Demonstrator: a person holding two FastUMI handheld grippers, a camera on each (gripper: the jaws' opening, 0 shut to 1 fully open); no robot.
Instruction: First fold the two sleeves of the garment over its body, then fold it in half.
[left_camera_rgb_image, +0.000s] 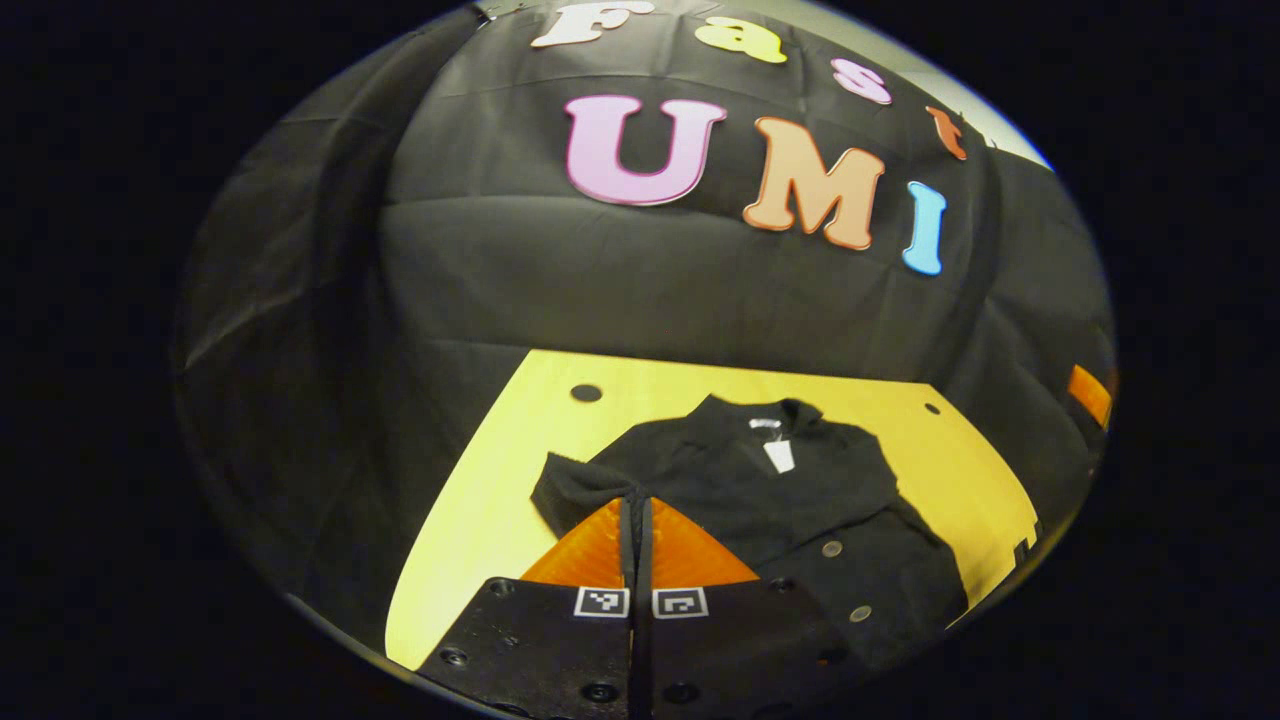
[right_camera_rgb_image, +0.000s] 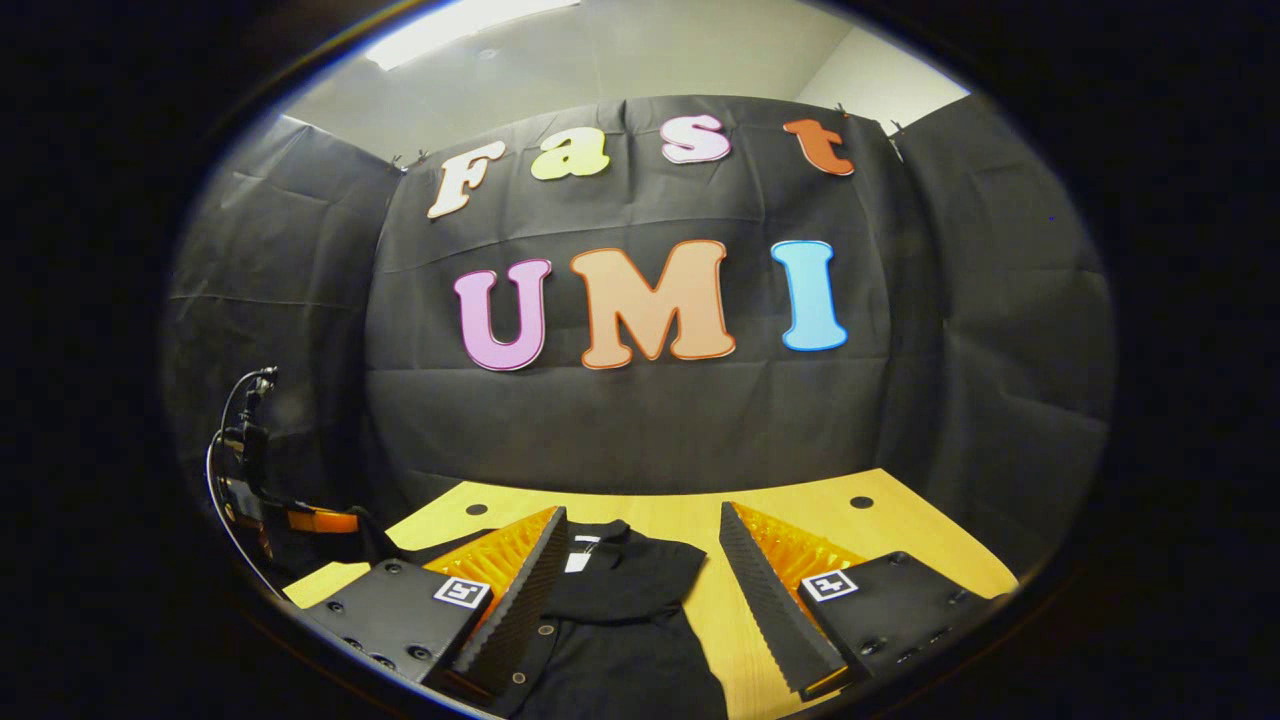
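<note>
The black garment (left_camera_rgb_image: 770, 500) lies flat on the yellow tabletop (left_camera_rgb_image: 480, 500). The left gripper (left_camera_rgb_image: 637, 510) has its jaws pinched tight on a sleeve (left_camera_rgb_image: 575, 485) right at their tips. The right gripper (right_camera_rgb_image: 640, 560) waits with jaws wide, the garment's collar between them. I think the sleeve should be lifted gently and laid across the body, smooth and flat.

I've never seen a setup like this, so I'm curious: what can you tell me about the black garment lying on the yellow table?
The black knit button-front garment lies on the yellow wooden table, collar toward the booth's wall, with a white tag at the neck and round buttons down its front. It looks soft and slightly rumpled. The left hand-held gripper, fingers together, pinches a fold of sleeve fabric. The right hand-held gripper hovers open above the garment's collar area.
</note>
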